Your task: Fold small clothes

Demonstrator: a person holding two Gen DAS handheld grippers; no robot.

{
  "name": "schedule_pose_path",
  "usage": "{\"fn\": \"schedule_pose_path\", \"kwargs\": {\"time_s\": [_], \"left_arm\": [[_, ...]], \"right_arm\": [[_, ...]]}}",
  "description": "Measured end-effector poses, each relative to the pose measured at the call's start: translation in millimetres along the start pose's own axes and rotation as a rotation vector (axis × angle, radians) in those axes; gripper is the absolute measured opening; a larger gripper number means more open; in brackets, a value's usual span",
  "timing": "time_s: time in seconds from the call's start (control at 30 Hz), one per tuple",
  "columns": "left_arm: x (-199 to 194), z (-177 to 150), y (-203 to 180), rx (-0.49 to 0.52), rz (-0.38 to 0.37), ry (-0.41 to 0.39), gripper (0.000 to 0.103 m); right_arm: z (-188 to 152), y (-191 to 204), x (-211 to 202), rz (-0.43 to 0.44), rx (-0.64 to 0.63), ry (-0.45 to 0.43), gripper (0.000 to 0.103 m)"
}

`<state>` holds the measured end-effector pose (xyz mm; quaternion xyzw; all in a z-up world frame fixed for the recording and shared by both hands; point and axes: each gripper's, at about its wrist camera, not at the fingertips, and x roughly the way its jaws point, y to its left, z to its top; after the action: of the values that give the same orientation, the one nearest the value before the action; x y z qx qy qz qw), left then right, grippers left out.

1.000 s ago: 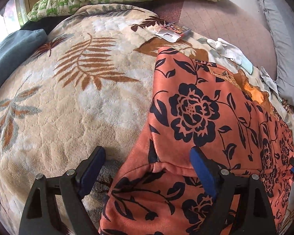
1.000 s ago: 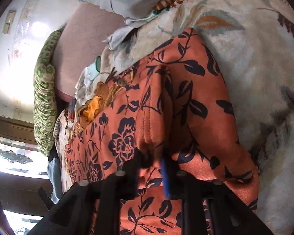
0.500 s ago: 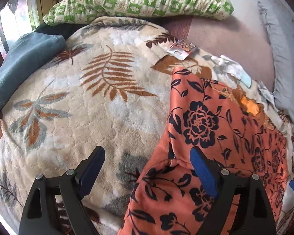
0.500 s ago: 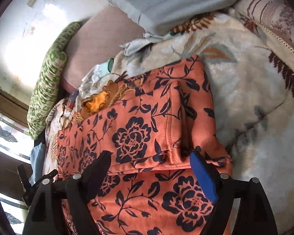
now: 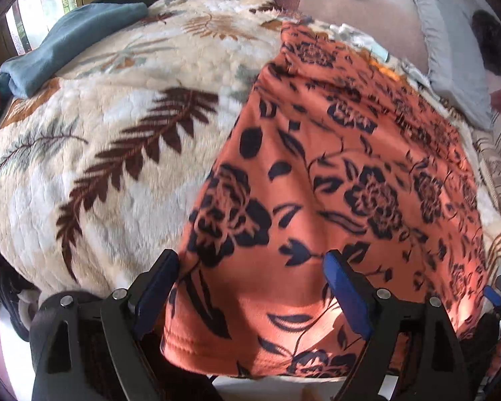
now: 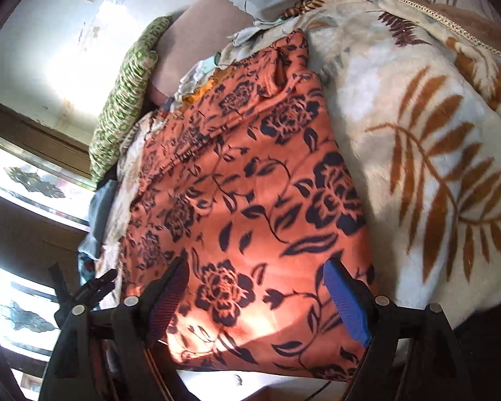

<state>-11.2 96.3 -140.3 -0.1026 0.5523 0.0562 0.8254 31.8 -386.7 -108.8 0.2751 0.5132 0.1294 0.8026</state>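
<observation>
The soft orange cloth with dark blue flowers (image 5: 334,173) lies spread flat on the fluffy cream blanket with brown leaves (image 5: 110,153), its near edge hanging over the side. The left gripper (image 5: 250,287) and right gripper (image 6: 257,294) both stand wide apart above it, pinching nothing.

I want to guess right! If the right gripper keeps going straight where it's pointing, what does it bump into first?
Most likely the orange flowered garment: the open right gripper points down at it, nothing between. Depth is hard to judge.

Orange floral garment's (image 5: 334,173) near hem behind black gripper frames.
</observation>
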Motion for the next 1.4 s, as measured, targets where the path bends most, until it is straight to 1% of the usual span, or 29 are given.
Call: {"fn": "schedule_pose_path", "kwargs": {"time_s": [0.03,0.07,0.13,0.2,0.27,0.3,0.33,0.37,0.4,0.43,0.5,0.53,0.57,0.63,0.67,0.7,0.73,0.77,0.8,0.87,0.93,1.0,1.03,1.07,1.1,1.13,1.17,1.23,1.4], "left_arm": [[6.1,-5.0,-1.1,0.009,0.023,0.028,0.089],[8.0,-8.6,-1.9,0.017,0.052,0.036,0.089],[2.3,-12.0,-0.1,0.0,0.037,0.024,0.089],[-3.8,-13.5,6.0,-0.046,-0.002,0.008,0.089],[-2.6,-14.9,11.3,-0.066,-0.018,0.005,0.089],[2.6,-16.2,13.0,-0.065,-0.013,0.019,0.089],[3.6,-18.2,11.1,-0.038,0.015,0.015,0.085],[1.6,-20.5,7.3,-0.013,0.033,0.003,0.08],[-1.3,-22.5,5.1,-0.007,0.029,-0.008,0.07],[-4.0,-23.2,4.6,-0.01,0.022,-0.015,0.063],[-8.5,-22.8,6.4,-0.02,0.008,-0.027,0.03],[-9.7,-22.0,7.6,-0.026,0.0,-0.028,0.024],[-10.4,-20.2,11.9,-0.033,-0.007,-0.027,0.021],[-10.8,-20.5,14.2,-0.037,-0.012,-0.024,0.023],[-10.2,-20.0,12.0,-0.025,-0.007,-0.024,0.029],[-9.5,-20.1,10.2,-0.01,-0.002,-0.018,0.047],[-10.0,-21.0,8.6,-0.003,-0.004,-0.013,0.058],[-7.4,-19.1,4.9,-0.002,-0.007,-0.009,0.078],[-6.8,-21.1,3.7,-0.002,0.007,-0.01,0.083],[-0.5,-25.4,0.4,0.014,0.042,-0.001,0.083],[-0.9,-29.3,-0.3,0.02,0.049,-0.024,0.083],[-5.5,-29.9,-2.6,0.042,0.041,-0.038,0.059],[-9.4,-29.0,-5.2,0.057,0.035,-0.051,0.025],[-12.2,-27.6,-6.0,0.06,0.012,-0.05,0.01],[-13.3,-25.7,-5.4,0.05,0.001,-0.043,0.01],[-14.6,-25.4,-3.5,0.039,-0.01,-0.045,0.01],[-15.4,-25.3,-1.5,0.03,-0.019,-0.044,0.01],[-20.8,-24.8,1.7,0.012,-0.048,-0.05,0.01],[-42.7,-21.4,7.0,-0.028,-0.125,-0.098,0.01]], "right_arm": [[-5.0,-0.5,5.7,-0.043,-0.012,0.023,0.085],[-8.4,-2.5,10.9,-0.078,-0.016,0.044,0.085],[-14.5,-1.6,13.1,-0.135,-0.046,0.06,0.085],[-16.7,-2.6,8.8,-0.147,-0.052,0.05,0.085],[-18.3,-6.0,3.3,-0.159,-0.042,0.034,0.085],[-19.6,-9.0,2.3,-0.17,-0.035,0.032,0.085],[-20.4,-12.6,2.9,-0.182,-0.027,0.04,0.085],[-21.1,-15.7,6.7,-0.194,-0.015,0.06,0.085],[-23.5,-20.1,11.6,-0.201,0.003,0.084,0.085],[-25.7,-22.3,14.1,-0.193,0.016,0.094,0.086],[-28.1,-23.3,10.9,-0.16,0.029,0.081,0.086],[-28.6,-25.0,9.7,-0.131,0.046,0.081,0.084],[-29.2,-27.1,8.7,-0.115,0.06,0.081,0.082],[-30.0,-29.5,7.1,-0.132,0.054,0.09,0.072],[-31.2,-29.6,6.5,-0.136,0.05,0.093,0.07],[-31.7,-30.9,6.1,-0.138,0.054,0.095,0.069],[-32.4,-32.9,5.6,-0.14,0.063,0.095,0.069],[-33.1,-34.4,5.5,-0.146,0.073,0.096,0.07],[-34.9,-35.0,5.5,-0.15,0.077,0.105,0.07],[-39.4,-32.7,6.9,-0.17,0.046,0.128,0.07],[-43.6,-31.9,9.1,-0.189,0.017,0.13,0.07],[-45.5,-33.2,11.3,-0.193,0.021,0.112,0.07],[-46.4,-32.3,12.3,-0.198,0.019,0.11,0.064],[-46.9,-30.4,11.8,-0.21,0.009,0.11,0.055],[-47.2,-30.5,9.5,-0.215,0.01,0.109,0.015],[-47.4,-34.3,7.5,-0.171,0.038,0.116,0.007],[-48.1,-38.4,5.2,-0.136,0.075,0.118,0.007],[-49.3,-36.1,0.2,-0.117,0.072,0.11,0.007],[-41.6,-29.8,-20.1,0.02,0.137,0.065,0.006]]}}
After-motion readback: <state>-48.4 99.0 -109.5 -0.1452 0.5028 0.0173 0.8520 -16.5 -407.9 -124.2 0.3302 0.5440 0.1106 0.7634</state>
